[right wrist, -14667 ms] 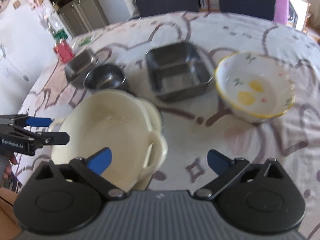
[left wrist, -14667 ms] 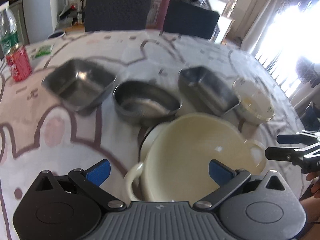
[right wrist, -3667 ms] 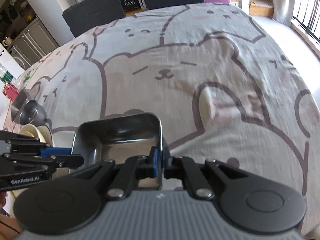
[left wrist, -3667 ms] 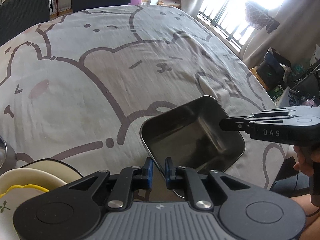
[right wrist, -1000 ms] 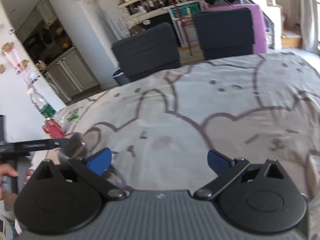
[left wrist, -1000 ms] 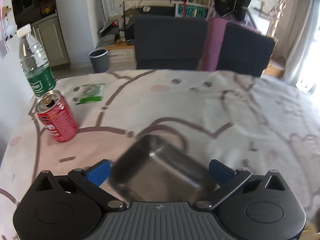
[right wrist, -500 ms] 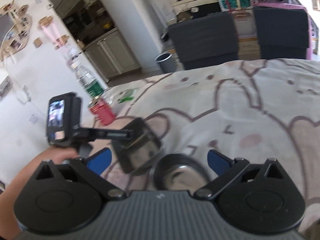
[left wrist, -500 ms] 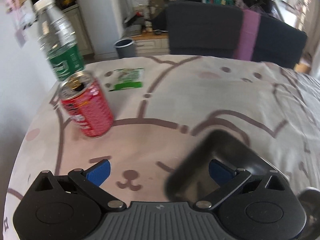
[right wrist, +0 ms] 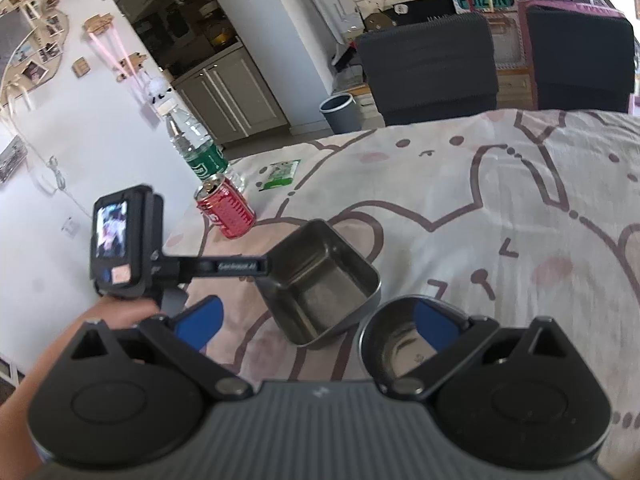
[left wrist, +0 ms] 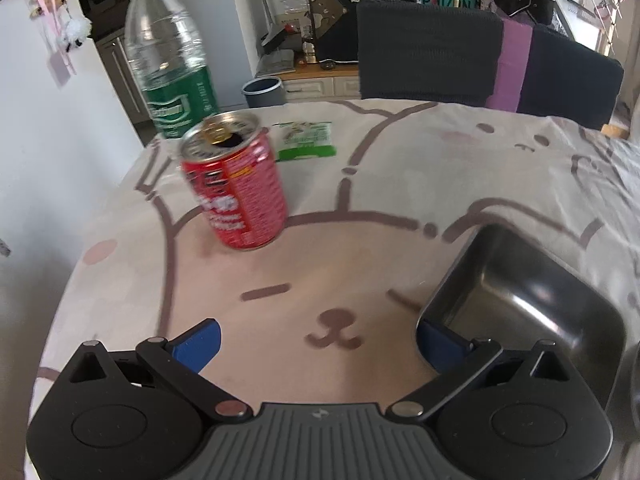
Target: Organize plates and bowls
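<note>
A square steel dish (left wrist: 520,304) rests on the bear-print tablecloth at the right of the left wrist view. My left gripper (left wrist: 318,344) is open, with its right fingertip against the dish's near-left corner and nothing between the fingers. The right wrist view shows the same square dish (right wrist: 320,284), with a round steel bowl (right wrist: 400,344) just to its right. There the left gripper (right wrist: 240,266) reaches the dish's left rim from the side, held by a hand (right wrist: 116,312). My right gripper (right wrist: 316,326) is open, its right fingertip over the round bowl.
A red drink can (left wrist: 236,188) stands left of centre, with a clear water bottle (left wrist: 172,60) behind it near the table's left edge. A green packet (left wrist: 306,140) lies further back. Dark chairs (left wrist: 432,52) stand beyond the far edge.
The left gripper has shifted left toward the can, so the square dish now sits by its right finger. The right gripper has moved closer to the dish and round bowl.
</note>
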A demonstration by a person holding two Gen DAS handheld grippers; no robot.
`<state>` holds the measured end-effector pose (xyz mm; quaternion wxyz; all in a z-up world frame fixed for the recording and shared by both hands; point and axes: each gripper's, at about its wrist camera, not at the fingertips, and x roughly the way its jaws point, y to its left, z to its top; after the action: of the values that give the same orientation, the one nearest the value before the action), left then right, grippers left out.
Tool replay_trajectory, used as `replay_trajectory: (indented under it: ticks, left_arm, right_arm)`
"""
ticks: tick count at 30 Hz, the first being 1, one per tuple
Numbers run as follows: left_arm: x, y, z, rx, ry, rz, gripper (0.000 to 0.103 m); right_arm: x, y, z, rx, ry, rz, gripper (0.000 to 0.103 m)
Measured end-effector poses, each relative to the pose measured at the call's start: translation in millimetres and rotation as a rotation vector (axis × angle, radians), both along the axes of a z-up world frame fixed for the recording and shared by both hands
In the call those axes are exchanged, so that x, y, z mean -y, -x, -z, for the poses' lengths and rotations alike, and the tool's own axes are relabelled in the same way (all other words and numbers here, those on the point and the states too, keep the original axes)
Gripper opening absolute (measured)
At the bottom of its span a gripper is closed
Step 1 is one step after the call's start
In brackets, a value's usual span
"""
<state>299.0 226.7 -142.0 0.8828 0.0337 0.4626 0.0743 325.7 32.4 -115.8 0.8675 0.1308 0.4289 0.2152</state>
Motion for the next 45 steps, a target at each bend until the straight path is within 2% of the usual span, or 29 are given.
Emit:
replay_trajectory:
  ticks: [4, 8, 10, 12, 14, 16, 18, 21, 23, 25, 27, 30, 32, 34, 38, 45]
  left_arm:
    - [-11.0, 11.6, 1.2, -0.005, -0.012, 0.018, 0.103]
    - [-17.5, 22.0, -1.2, -0.032, 0.003, 0.091, 0.103]
    - [-17.7, 26.2, -2.9, -0.051, -0.009, 0.129, 0.102]
    - [-19.7, 31.6, -5.3, -0.061, 0.013, 0.158, 0.101]
    - [-24.2, 35.4, -6.8, -0.067, 0.075, 0.168, 0.093]
    - [-31.7, 36.7, -7.4, -0.067, 0.174, 0.141, 0.081]
    - [-40.7, 37.5, -8.3, -0.051, 0.271, 0.092, 0.074]
    - [-52.9, 36.7, -9.8, -0.032, 0.395, 0.008, 0.064]
    - [-59.3, 35.7, -9.9, -0.029, 0.467, -0.036, 0.062]
    - [-60.2, 35.5, -11.1, -0.02, 0.5, -0.053, 0.056]
    - [-60.0, 34.0, -10.4, -0.015, 0.519, -0.064, 0.05]
    - [-58.5, 31.8, -6.4, -0.024, 0.529, -0.068, 0.042]
    - [-56.4, 30.7, -3.2, -0.035, 0.531, -0.062, 0.033]
    - [-53.8, 30.2, -1.8, -0.044, 0.54, -0.052, 0.008]
    - [-45.5, 30.8, -5.0, -0.044, 0.496, -0.028, 0.006]
    - [-35.2, 41.1, -21.4, -0.015, 0.471, -0.015, 0.005]
  right_arm:
    - [-8.4, -5.1, 10.8, -0.028, -0.008, 0.008, 0.103]
    - [-19.2, -8.6, 20.9, -0.067, -0.01, 0.021, 0.1]
    - [-24.7, -11.7, 25.0, -0.077, -0.007, 0.02, 0.095]
    - [-30.0, -16.1, 28.6, -0.077, 0.004, 0.017, 0.081]
    - [-35.0, -21.4, 29.9, -0.071, 0.024, 0.021, 0.071]
    - [-40.0, -27.5, 32.4, -0.059, 0.043, 0.031, 0.064]
    - [-44.3, -35.7, 34.7, -0.048, 0.043, 0.023, 0.048]
    - [-50.2, -49.4, 39.2, -0.035, 0.062, 0.039, 0.04]
    - [-54.9, -59.6, 44.5, -0.03, 0.077, 0.049, 0.036]
    - [-59.7, -68.3, 51.3, -0.042, 0.086, 0.052, 0.033]
    - [-64.2, -75.1, 56.5, -0.057, 0.08, 0.049, 0.026]
    - [-72.5, -81.3, 62.1, -0.054, 0.094, 0.024, 0.024]
    - [-76.3, -82.3, 63.9, -0.049, 0.122, 0.018, 0.02]
    - [-77.8, -83.4, 65.6, -0.046, 0.128, 0.018, 0.014]
    - [-78.6, -85.3, 67.3, -0.031, 0.15, 0.007, 0.005]
    - [-68.1, -81.9, 65.5, -0.026, 0.132, -0.024, 0.005]
